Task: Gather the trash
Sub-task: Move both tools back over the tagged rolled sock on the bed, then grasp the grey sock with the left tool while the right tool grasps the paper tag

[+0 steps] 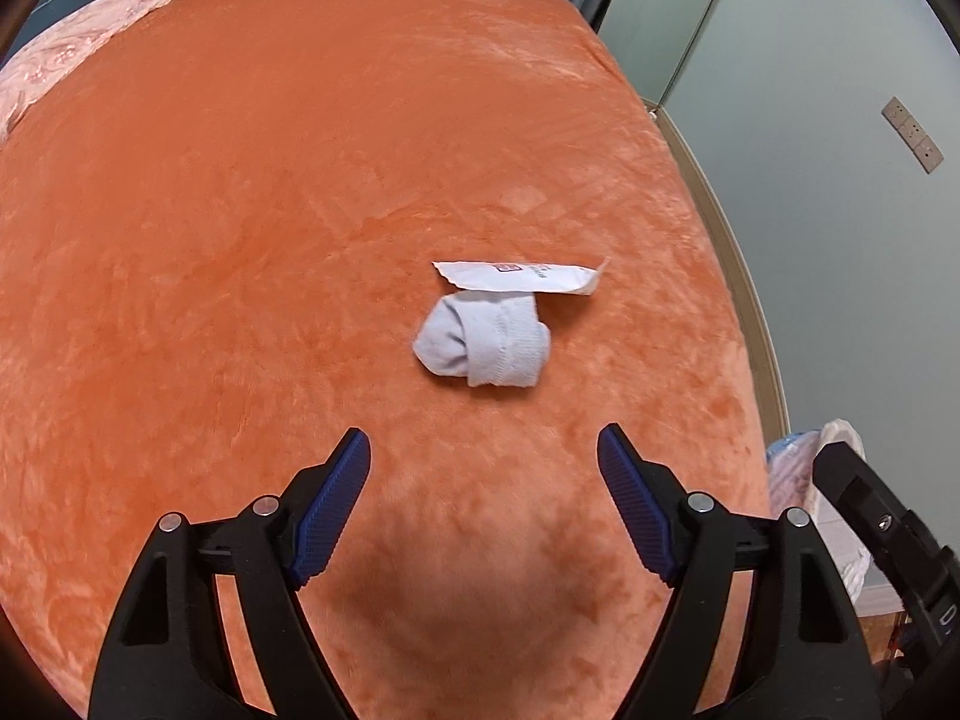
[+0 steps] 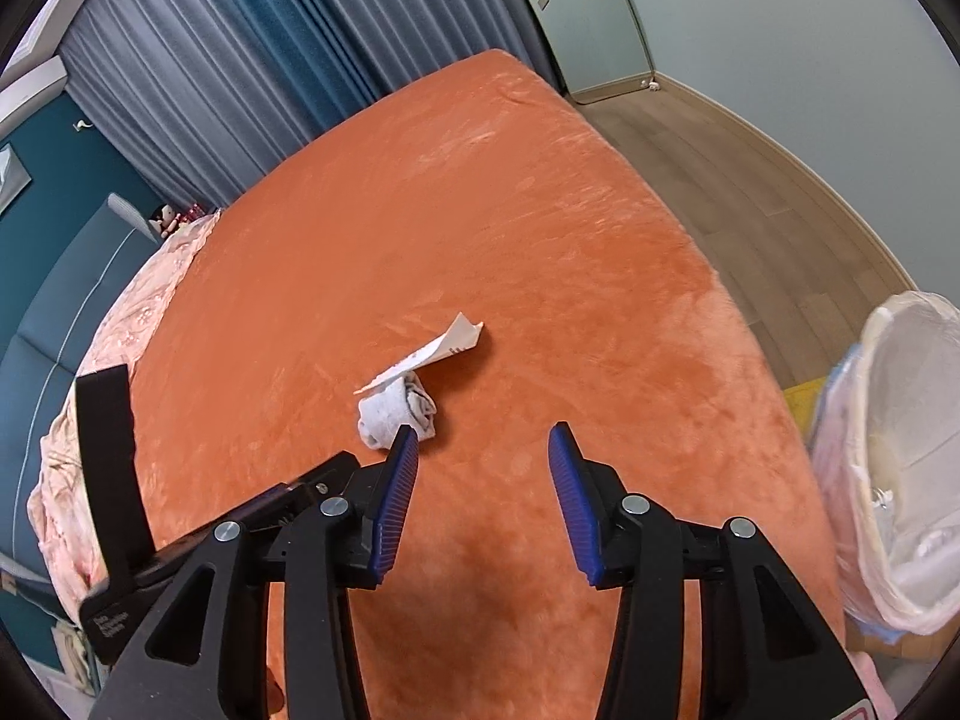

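A white paper slip [image 1: 521, 276] with small print lies on the orange bed cover [image 1: 300, 180], resting partly on a rolled pale sock [image 1: 483, 343]. My left gripper [image 1: 483, 450] hovers just short of the sock, open, with nothing between its blue pads. In the right wrist view the paper slip [image 2: 447, 348] and sock [image 2: 393, 408] lie ahead and left of my right gripper [image 2: 483, 441], which is open and empty. Its left fingertip [image 2: 405, 450] overlaps the sock's near edge in the picture. A bin with a clear liner [image 2: 900, 456] stands beside the bed at right.
A pink quilt [image 2: 114, 372] lies along the bed's left side by a teal headboard [image 2: 54, 312]. Grey and blue curtains [image 2: 240, 60] hang behind. Wood floor [image 2: 750, 180] runs along the bed's right edge. The other gripper's body [image 2: 114, 480] shows at left.
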